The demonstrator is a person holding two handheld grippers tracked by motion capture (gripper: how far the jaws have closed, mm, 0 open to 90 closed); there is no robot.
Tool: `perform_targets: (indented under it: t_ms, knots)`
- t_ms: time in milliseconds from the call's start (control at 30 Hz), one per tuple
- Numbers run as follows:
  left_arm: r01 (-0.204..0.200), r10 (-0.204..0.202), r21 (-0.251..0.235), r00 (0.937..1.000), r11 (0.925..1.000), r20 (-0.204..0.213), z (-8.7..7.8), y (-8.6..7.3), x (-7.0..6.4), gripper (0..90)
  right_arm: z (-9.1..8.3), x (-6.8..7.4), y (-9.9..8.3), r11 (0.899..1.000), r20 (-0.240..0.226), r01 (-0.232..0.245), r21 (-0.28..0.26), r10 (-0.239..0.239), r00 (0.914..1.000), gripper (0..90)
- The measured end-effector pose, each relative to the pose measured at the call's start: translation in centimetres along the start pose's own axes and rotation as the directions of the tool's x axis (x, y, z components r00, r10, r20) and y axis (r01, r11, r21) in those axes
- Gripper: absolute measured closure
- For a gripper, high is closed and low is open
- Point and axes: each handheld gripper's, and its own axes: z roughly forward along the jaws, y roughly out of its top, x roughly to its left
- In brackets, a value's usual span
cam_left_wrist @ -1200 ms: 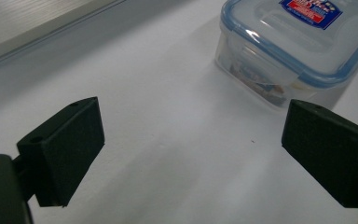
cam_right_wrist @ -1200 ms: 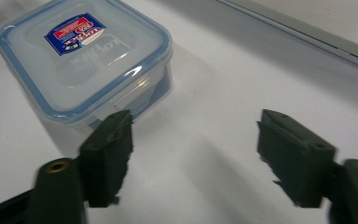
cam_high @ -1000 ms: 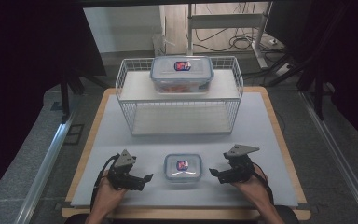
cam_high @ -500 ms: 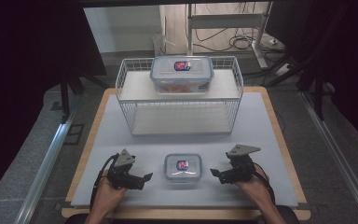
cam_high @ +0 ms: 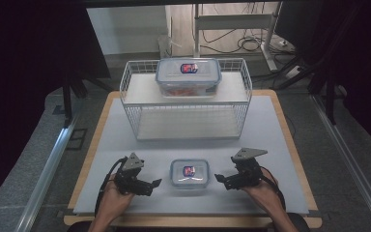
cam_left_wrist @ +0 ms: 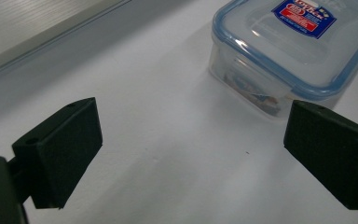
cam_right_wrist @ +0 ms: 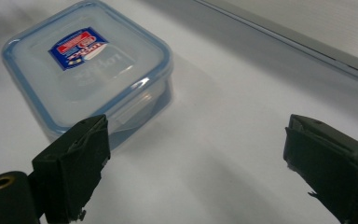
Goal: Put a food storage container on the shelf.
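From the high view, little has changed over the last second: the left tool [cam_high: 150, 183] sits a shade nearer the small container [cam_high: 189, 173] than before, and the right tool [cam_high: 221, 179] is about where it was, so both flank the box without touching it. I judge that the approach is nearly done and the closing-in on the box has not begun. The small container rests on the pale surface [cam_high: 280, 145] near its front edge, between the two tools. Behind it stands a white wire basket [cam_high: 137, 113] with a larger container [cam_high: 188, 77] on its upper shelf. There is open surface between the small box and the basket, and free room to either side out to the wooden border.

In the left gripper view, the left tool [cam_left_wrist: 193, 140] is spread wide and holds nothing. The small container [cam_left_wrist: 289, 51] lies ahead and toward the right jaw, apart from it, its blue-rimmed lid on. Bare surface lies between the jaws, so there is room to slide forward.

In the right gripper view, the right tool [cam_right_wrist: 196, 158] is likewise spread and empty. The small container [cam_right_wrist: 86, 70] sits ahead beside the left jaw, close but with a gap. To the right the surface is open up to its raised edge strip [cam_right_wrist: 307, 39].
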Motion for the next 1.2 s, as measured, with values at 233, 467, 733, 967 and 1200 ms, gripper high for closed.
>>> perform_targets:
  t_ms: [233, 467, 733, 967, 1200]
  knots:
    - [0.022, -0.021, -0.02, 0.9978, 0.9995, 0.062, 0.4, 1.6, -0.5, 0.9, 0.3, 0.4, 0.7, 1.0, -0.047, -0.011, 0.024, 0.012, 0.9988, 4.4]
    - [0.042, -0.041, -0.001, 0.9818, 0.9991, 0.186, 2.3, 2.6, -0.7, 6.4, 1.1, 1.0, 1.7, 0.999, -0.112, -0.028, 0.046, 0.033, 0.9932, 16.2]
    - [0.088, -0.103, 0.066, 0.9541, 0.9939, 0.281, 4.8, 3.1, -0.8, 8.2, 3.1, 1.4, 2.2, 0.993, -0.174, -0.056, 0.108, 0.075, 0.9819, 15.5]
    - [0.172, -0.189, 0.079, 0.9092, 0.9819, 0.371, 5.7, 2.8, -0.7, 16.3, 4.4, 1.0, 2.2, 0.978, -0.269, -0.143, 0.151, 0.179, 0.9464, 16.4]
    - [0.18, -0.19, 0.061, 0.9147, 0.9817, 0.356, 4.9, 2.5, -0.8, 26.5, 4.3, 0.9, 1.8, 0.966, -0.318, -0.177, 0.187, 0.23, 0.9196, 26.3]
